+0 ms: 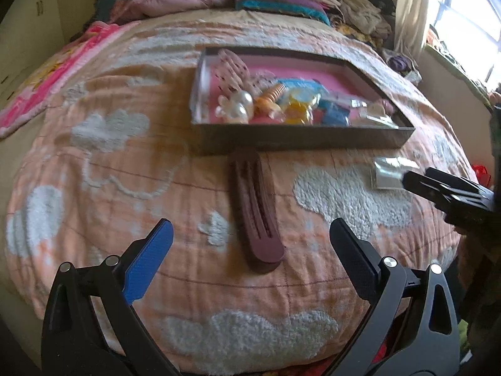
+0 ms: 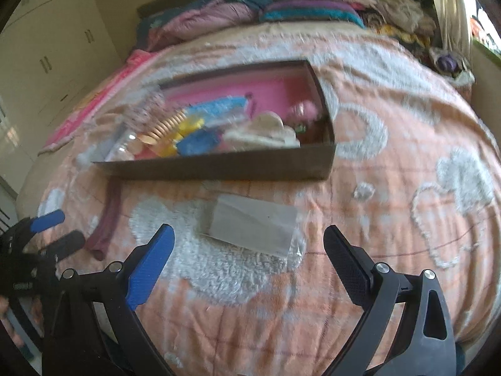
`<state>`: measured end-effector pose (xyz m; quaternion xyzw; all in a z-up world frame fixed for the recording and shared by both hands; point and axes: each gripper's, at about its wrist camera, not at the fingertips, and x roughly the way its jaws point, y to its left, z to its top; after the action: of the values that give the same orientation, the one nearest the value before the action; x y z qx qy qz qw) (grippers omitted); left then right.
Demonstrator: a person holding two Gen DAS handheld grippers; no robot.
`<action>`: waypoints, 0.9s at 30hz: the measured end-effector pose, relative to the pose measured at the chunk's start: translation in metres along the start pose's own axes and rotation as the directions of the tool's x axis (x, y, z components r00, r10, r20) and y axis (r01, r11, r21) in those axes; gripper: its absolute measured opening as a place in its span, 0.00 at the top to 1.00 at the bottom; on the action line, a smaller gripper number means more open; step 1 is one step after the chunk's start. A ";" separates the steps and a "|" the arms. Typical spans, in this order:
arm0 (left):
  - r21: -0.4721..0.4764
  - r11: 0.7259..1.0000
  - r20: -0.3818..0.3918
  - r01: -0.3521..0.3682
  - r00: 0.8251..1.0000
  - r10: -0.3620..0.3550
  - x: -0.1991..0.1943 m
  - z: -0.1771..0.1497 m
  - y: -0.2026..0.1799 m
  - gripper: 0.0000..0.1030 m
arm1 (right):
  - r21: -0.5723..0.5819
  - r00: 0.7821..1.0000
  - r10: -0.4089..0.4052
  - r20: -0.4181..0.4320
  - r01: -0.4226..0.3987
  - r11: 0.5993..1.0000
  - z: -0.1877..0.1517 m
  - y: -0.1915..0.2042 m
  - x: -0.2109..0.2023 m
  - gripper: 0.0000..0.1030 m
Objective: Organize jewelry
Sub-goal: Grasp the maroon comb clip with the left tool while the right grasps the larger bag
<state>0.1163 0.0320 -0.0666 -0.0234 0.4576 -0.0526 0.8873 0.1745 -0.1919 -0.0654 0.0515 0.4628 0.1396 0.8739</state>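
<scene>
One shallow dark tray (image 1: 300,140) with a pink lining sat on the bed, crowded with trinkets I couldn't count: a pearly white piece (image 1: 239,106), a coiled orange one (image 1: 271,92), yellow and blue packets. Two things lay outside it on the peach quilt (image 1: 125,169) with fuzzy white clouds: one long maroon hair clip (image 1: 255,216), its far end touching the tray's near wall, and one small clear plastic packet (image 2: 253,225), flat and rectangular, near the tray's front.

The left gripper (image 1: 250,250) hung low over the quilt, fingers spread wide on either side of the clip's near end, gripping nothing. The right gripper (image 2: 249,257) hovered likewise, fingers wide apart and empty, with the packet just ahead between them. Each carried one blue pad (image 1: 150,263) and one black textured pad (image 1: 353,263).
</scene>
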 end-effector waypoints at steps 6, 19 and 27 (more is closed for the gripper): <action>-0.016 0.999 -0.030 0.028 0.999 -0.029 0.017 -0.002 0.001 0.09 | -0.021 0.999 -0.045 -0.024 0.044 0.999 0.002 0.011 0.029 0.09; 0.039 0.999 -0.022 0.010 1.000 -0.009 0.033 -0.007 -0.010 0.71 | -0.087 1.000 0.010 -0.001 -0.010 0.996 -0.001 0.019 0.016 0.35; 0.032 0.993 -0.014 0.115 0.993 -0.114 0.017 -0.005 -0.017 0.75 | -0.101 0.997 0.070 0.043 -0.065 0.993 -0.005 0.027 -0.019 0.37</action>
<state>0.1207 0.0132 -0.0822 -0.0347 0.4600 -0.1111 0.8803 0.1549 -0.1717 -0.0475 0.0266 0.4328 0.1909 0.8807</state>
